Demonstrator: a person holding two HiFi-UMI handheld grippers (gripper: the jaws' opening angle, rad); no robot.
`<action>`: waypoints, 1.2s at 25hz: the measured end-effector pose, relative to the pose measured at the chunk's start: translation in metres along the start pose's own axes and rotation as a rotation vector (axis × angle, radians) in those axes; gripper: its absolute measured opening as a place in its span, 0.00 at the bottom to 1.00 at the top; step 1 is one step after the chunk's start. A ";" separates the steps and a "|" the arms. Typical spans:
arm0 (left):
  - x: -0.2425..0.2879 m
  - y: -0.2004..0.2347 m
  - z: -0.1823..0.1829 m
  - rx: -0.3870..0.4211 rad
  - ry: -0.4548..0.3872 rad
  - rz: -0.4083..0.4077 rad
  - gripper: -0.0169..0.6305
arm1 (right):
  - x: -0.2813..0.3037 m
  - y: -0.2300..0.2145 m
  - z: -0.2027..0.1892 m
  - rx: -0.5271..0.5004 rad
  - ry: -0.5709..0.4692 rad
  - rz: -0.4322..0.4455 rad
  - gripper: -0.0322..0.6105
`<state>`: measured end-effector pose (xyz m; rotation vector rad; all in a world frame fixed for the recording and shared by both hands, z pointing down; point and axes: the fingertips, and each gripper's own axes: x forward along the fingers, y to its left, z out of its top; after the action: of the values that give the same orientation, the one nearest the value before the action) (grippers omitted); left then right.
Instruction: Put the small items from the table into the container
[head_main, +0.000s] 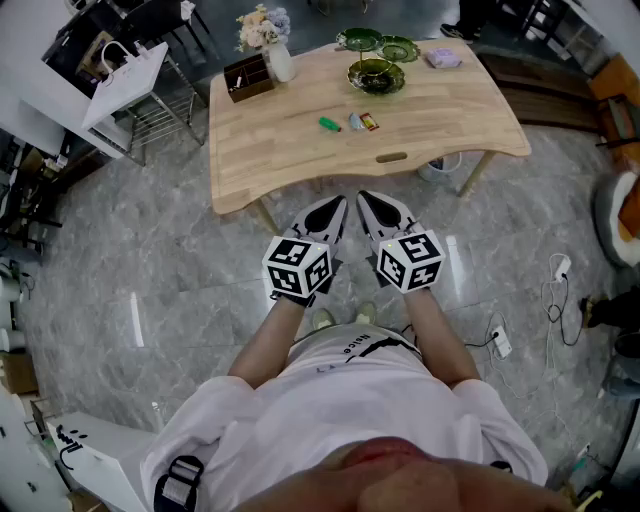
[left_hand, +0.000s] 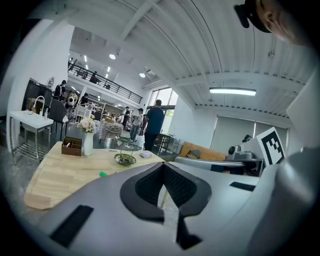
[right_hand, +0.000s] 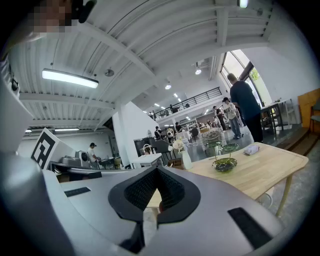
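The person stands on the grey floor (head_main: 150, 260) a short way back from a wooden tabletop (head_main: 290, 150), holding both grippers side by side close to the body, short of the table's near edge. The left gripper (left_hand: 162, 166) has its jaws pressed together with nothing between them. The right gripper (right_hand: 157, 171) is the same, its jaws shut and empty. Both point roughly level toward the table.

The small items lie in a loose row near the middle of the tabletop: a green piece (head_main: 329, 124), just to its right a silvery-blue piece (head_main: 355, 121), and touching or nearly touching that a red-and-yellow piece (head_main: 369, 121). What each one is cannot be made out. A pale purple item (head_main: 443, 58) sits apart at the far right corner.

At the far left of the tabletop stands a brown compartment box (head_main: 248, 77), with a white vase of flowers (head_main: 272, 45) just beside it. Three green glass dishes (head_main: 375, 75) cluster at the far middle — well apart from the box.
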<state>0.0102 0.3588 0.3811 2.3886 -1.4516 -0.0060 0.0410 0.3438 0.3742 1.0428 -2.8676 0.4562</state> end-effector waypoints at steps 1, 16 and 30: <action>0.002 -0.001 0.000 0.000 0.000 0.001 0.04 | 0.000 -0.001 0.001 -0.003 0.001 0.001 0.06; 0.011 0.003 0.005 -0.017 -0.026 0.043 0.04 | -0.004 -0.011 0.004 0.032 -0.015 0.034 0.07; 0.032 0.001 0.011 0.040 -0.056 0.076 0.04 | -0.007 -0.037 0.013 0.026 -0.048 0.065 0.07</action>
<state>0.0225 0.3272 0.3769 2.3815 -1.5810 -0.0258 0.0705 0.3177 0.3700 0.9805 -2.9525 0.4802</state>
